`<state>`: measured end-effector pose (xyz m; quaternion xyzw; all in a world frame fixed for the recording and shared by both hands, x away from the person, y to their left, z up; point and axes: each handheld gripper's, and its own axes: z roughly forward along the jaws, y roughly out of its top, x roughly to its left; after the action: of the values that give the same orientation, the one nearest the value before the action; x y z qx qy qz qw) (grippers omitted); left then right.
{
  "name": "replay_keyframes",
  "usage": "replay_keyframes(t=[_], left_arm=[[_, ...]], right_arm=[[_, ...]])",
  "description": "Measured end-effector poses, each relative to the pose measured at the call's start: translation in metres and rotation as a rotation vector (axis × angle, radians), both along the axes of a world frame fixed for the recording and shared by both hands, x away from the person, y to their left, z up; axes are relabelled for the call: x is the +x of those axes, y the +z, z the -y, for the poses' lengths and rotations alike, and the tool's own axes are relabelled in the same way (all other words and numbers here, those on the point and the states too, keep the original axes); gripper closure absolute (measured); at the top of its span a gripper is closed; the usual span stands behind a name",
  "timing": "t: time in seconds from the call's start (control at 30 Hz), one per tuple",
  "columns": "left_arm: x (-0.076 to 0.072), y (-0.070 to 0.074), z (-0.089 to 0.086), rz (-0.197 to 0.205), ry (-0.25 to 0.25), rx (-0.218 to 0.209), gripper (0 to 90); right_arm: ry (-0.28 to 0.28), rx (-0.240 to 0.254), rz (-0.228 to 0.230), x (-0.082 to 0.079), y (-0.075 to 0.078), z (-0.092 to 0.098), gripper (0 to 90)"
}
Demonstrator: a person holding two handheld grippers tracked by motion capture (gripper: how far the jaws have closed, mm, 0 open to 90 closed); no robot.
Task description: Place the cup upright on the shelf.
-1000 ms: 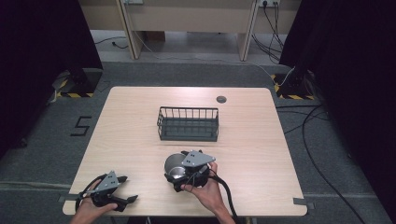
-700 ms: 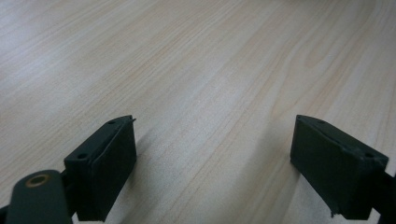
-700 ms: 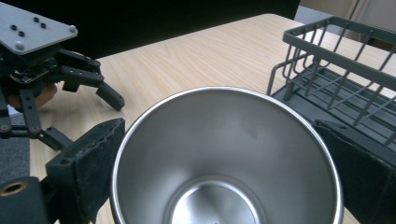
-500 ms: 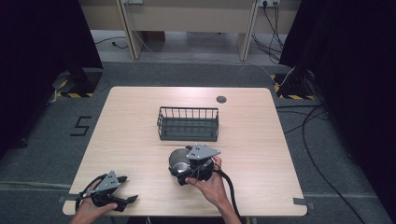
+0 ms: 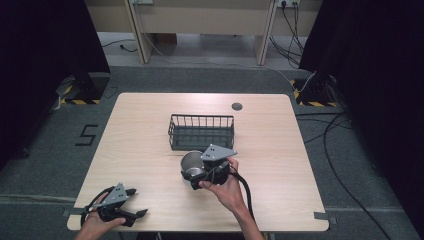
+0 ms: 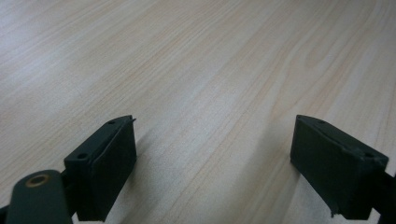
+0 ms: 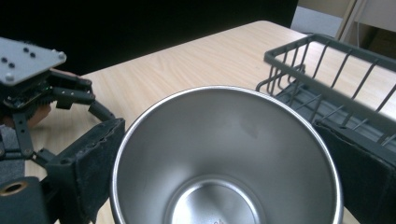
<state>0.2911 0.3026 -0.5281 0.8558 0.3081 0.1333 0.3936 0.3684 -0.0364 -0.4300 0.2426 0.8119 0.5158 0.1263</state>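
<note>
Steel cup [image 7: 224,158]: plain, polished metal, round rolled rim, walls tapering to a smaller flat base, nothing inside. Clamped by the right gripper [image 5: 200,172], one black pad on each side of the wall, mouth tipped toward that gripper's camera. Held over the near middle of the counter [image 5: 150,145], just in front of the wire basket [image 5: 201,131]; from the high view, cannot tell whether the base touches the wood. In the right gripper view, basket rim close beside the cup on the right.

Basket dark, open-topped, bare inside, standing at the counter's centre. Broad bare wood to left and right of it, and behind it up to the small round grommet [image 5: 237,106].

Left gripper [image 5: 131,202] low at the near left corner, close to the front edge, jaws wide apart over bare wood [image 6: 210,93], holding nothing.
</note>
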Motion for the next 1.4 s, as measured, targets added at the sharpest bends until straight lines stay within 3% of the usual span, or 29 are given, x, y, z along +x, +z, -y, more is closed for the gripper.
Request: replay_keyframes(t=[0.47, 0.77, 1.4], left_arm=[[0.000, 0.000, 0.000, 0.000, 0.000, -0.001, 13.8], [0.000, 0.000, 0.000, 0.001, 0.003, -0.006, 13.8], [0.000, 0.000, 0.000, -0.001, 0.001, -0.002, 13.8]], right_arm=[[-0.033, 0.001, 0.019, 0.027, 0.034, 0.006, 6.1], [-0.037, 0.007, 0.007, 0.047, 0.052, 0.009, 6.2], [-0.054, -0.008, 0.012, 0.083, 0.079, 0.002, 6.2]])
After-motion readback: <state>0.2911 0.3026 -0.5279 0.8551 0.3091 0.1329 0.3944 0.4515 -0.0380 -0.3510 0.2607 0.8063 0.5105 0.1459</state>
